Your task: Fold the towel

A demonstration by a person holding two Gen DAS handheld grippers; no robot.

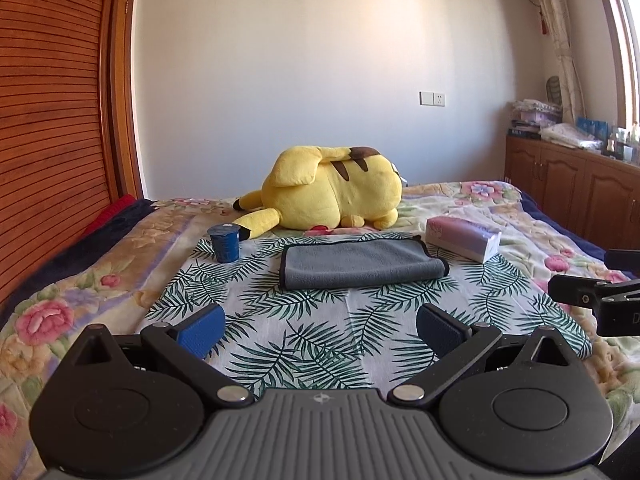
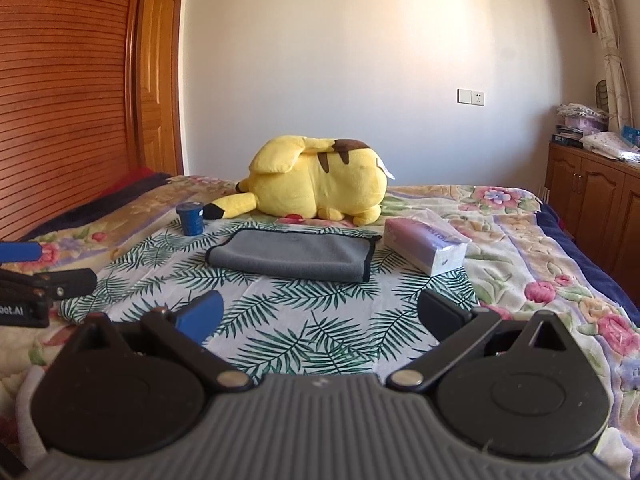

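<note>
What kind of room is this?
Most likely a home bedroom: a bed under a floral cover, a yellow plush toy lying on it, and wooden cabinets beside a curtained window.

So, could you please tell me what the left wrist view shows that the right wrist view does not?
Only the left wrist view shows the window frame at the far right and the right gripper from the side, at its right edge.

Only the right wrist view shows the wooden door beside the wardrobe and the left gripper at its left edge.

Both show the folded grey towel on the leaf-print cloth, the blue cup, the yellow plush toy, the tissue pack, and each camera's own gripper open above the bed.
</note>
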